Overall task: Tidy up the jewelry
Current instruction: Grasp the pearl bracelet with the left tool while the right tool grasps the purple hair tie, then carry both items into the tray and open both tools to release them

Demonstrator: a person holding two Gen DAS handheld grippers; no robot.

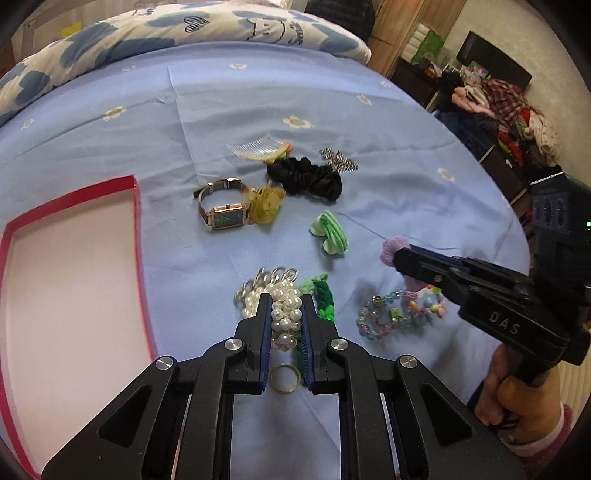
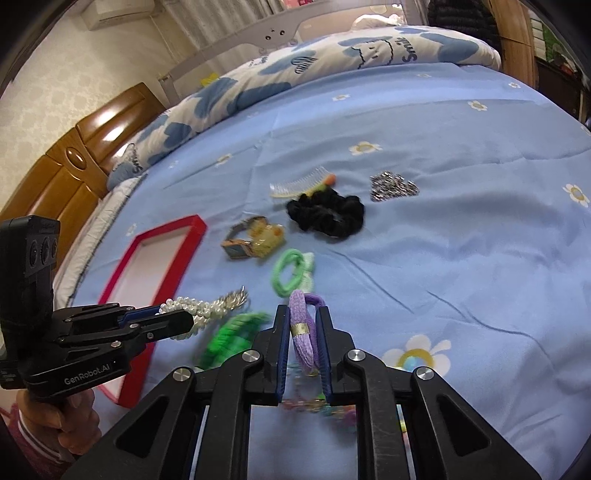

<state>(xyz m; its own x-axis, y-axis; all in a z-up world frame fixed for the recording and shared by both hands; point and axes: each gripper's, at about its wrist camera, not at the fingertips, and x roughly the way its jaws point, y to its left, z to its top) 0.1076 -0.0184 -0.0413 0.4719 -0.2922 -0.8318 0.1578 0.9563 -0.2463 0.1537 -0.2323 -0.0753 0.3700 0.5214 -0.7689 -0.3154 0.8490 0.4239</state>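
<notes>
My left gripper (image 1: 284,301) is shut on a pearl bracelet (image 1: 284,317) with a silver chain; it also shows in the right wrist view (image 2: 207,308), lifted above the bed. My right gripper (image 2: 303,312) is shut on a purple hair tie (image 2: 304,332), seen in the left wrist view (image 1: 393,249) too. A red-rimmed white box (image 1: 136,221) lies at the left, also in the right wrist view (image 2: 192,225). On the blue sheet lie a watch (image 1: 225,216), a yellow claw clip (image 1: 266,206), a black scrunchie (image 1: 306,179), a green hair tie (image 1: 330,232), a gold ring (image 1: 284,377) and a colourful bead bracelet (image 1: 399,314).
A clear comb (image 1: 251,149) and a silver hair piece (image 1: 338,158) lie farther back. A dark green braided tie (image 1: 321,299) lies beside my left fingers. A patterned duvet (image 1: 184,26) is bunched at the head of the bed. Furniture and clothes (image 1: 517,118) stand at the right.
</notes>
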